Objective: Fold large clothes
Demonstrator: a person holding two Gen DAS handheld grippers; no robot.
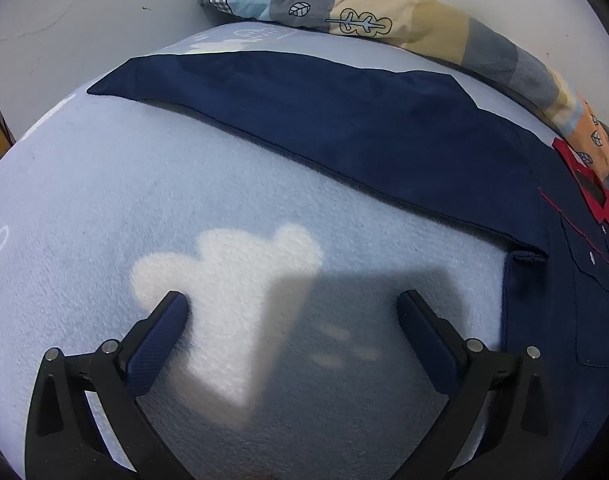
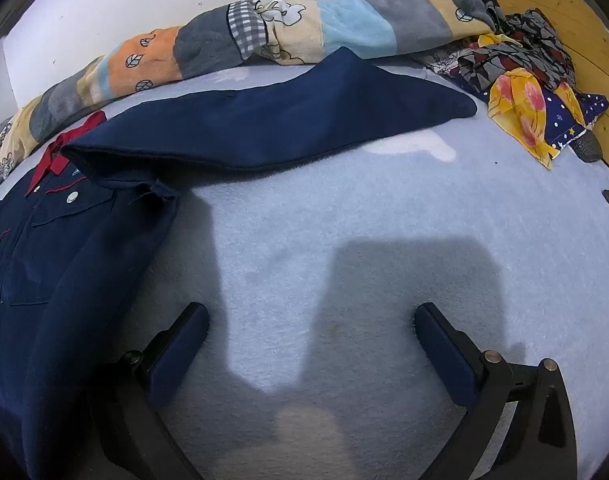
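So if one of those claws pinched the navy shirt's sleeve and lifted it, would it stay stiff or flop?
Probably flop: the navy shirt lies flat, and its sleeve follows the blue blanket. It likely drags rather than slides on that fuzzy surface.

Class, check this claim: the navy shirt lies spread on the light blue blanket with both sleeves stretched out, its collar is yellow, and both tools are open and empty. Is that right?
Not quite. The collar of the navy shirt is red, not yellow, as the right wrist view shows. The rest stands.

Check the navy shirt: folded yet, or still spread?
Spread. The navy shirt lies flat on the blue blanket, both sleeves stretched sideways.
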